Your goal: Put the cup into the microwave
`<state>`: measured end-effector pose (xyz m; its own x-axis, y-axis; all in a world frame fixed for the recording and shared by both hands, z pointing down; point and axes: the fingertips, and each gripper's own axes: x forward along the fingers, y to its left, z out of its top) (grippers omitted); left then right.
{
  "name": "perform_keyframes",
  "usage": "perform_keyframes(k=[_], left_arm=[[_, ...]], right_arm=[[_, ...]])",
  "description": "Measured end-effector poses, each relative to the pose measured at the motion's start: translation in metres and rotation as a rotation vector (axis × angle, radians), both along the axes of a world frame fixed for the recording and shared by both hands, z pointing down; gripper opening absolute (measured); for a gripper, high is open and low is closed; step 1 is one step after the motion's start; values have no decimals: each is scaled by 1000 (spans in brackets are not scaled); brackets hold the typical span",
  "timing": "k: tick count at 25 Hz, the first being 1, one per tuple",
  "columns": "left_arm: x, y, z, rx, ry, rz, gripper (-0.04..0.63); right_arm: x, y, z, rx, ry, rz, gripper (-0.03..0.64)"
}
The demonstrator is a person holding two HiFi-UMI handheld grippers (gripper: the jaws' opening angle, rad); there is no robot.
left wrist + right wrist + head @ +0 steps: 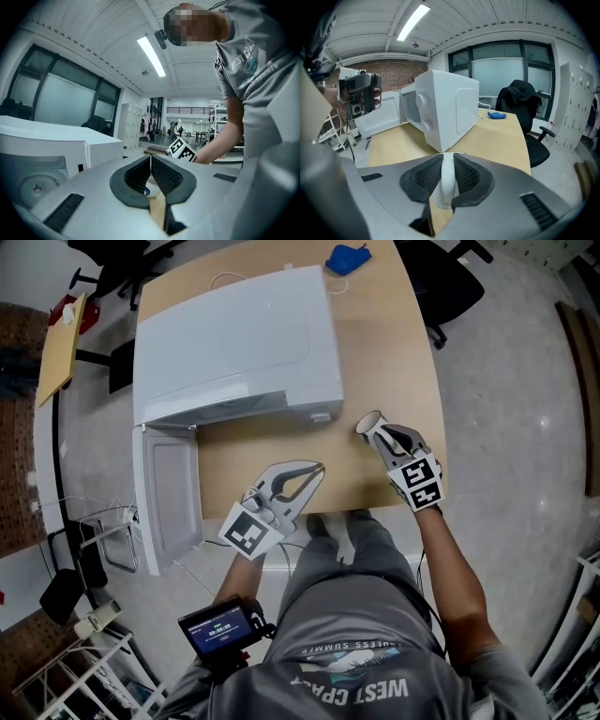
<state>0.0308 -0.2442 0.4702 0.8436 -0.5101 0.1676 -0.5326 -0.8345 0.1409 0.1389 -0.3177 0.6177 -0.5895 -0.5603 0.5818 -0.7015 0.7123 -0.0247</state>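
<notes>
My right gripper (pixel 382 437) is clamped on the wall of the round white cup (pixel 369 424), near the right front edge of the wooden desk (pixel 384 343). The cup's long axis is near upright, with the mouth tipped toward the boxy white microwave (pixel 234 343). Bare desk lies between them. The microwave door (pixel 169 498) hangs open to the left. My left gripper (pixel 315 471) is closed and empty.

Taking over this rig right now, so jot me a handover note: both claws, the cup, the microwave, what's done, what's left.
Left claw: shut, empty.
Right claw: shut on the wall of the white cup.
The cup is outside the microwave, over the table by the microwave's front right corner.
The microwave's door is wide open.
Done: door open, cup gripped.
Left: carry the cup into the cavity and release it.
</notes>
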Motion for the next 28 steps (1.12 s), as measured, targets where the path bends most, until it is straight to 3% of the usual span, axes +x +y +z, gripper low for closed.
perform_keyframes(k=[28], left_arm=[[7,4,0,-5,6,-21,23]], right_arm=[[4,11,21,-1,55,-76,77]])
